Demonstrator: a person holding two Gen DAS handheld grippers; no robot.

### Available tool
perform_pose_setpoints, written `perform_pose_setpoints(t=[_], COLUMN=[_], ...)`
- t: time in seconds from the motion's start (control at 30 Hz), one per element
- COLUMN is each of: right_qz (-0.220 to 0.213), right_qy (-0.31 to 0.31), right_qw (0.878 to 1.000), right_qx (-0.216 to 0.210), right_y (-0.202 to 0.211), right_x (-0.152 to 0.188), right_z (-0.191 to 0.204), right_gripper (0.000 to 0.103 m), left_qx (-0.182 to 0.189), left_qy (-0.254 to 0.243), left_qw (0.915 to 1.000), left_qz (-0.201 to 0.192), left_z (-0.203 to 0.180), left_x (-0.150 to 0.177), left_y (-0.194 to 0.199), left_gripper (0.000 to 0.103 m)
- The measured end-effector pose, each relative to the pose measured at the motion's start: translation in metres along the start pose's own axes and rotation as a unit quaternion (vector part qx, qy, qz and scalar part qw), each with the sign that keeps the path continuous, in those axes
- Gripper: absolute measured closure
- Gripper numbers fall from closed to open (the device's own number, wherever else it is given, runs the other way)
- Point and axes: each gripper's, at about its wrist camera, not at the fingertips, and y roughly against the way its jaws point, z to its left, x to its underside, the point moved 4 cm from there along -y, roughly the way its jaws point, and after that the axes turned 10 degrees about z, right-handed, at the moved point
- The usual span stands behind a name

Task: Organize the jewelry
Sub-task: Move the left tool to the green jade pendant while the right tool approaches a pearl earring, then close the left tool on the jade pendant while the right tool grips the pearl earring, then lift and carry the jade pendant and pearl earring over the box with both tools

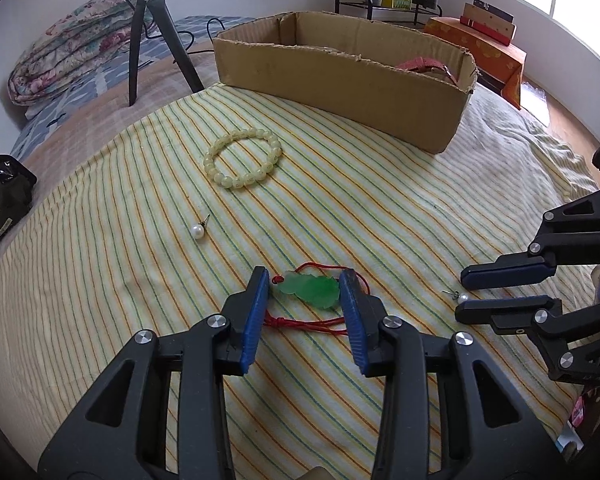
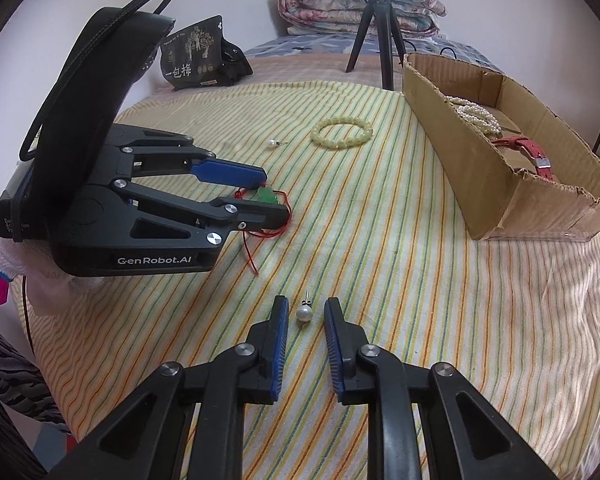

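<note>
Jade pendant (image 1: 311,289) on its red cord (image 1: 308,322) lies between the spread fingers of your left tool (image 1: 305,284), touching neither pad, on the striped cloth (image 1: 340,208). Your right tool (image 2: 305,307) is likewise apart, with a pearl earring (image 2: 303,313) sitting loose in the gap between its tips. Taking the cardboard box (image 1: 340,80) as landmark: the bead bracelet (image 1: 242,159) rests just in front of it, a second pearl earring (image 1: 198,231) lies nearer you beyond the bracelet, and both tools work well short of the box.
</note>
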Motion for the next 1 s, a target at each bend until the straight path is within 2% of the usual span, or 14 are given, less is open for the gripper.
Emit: perform_pose_setpoints(t=[0.13, 0.5, 0.77, 1.0], right_qz=[0.0, -0.011, -0.03, -0.046], right_qy=[-0.001, 0.003, 0.001, 0.004], right_qw=[1.0, 1.0, 1.0, 0.999], right_qx=[0.003, 0.003, 0.009, 0.015], right_y=[0.0, 0.006, 0.023, 0.042], right_x=[0.0, -0.002, -0.005, -0.007], right_z=[-0.001, 0.001, 0.001, 0.005], right_gripper=[0.096, 0.097, 0.097, 0.097], left_qx=[-0.009, -0.01, -0.008, -0.018], left_qy=[-0.005, 0.016, 0.043, 0.048], left_qw=[0.9999, 0.9997, 0.9982, 0.9965], left_qz=[-0.005, -0.016, -0.041, -0.066], left_z=[-0.003, 0.0, 0.007, 0.004], left_x=[0.001, 0.001, -0.002, -0.005], left_y=[0.001, 0.011, 0.04, 0.073], left_gripper=[0.071, 0.071, 0.071, 0.071])
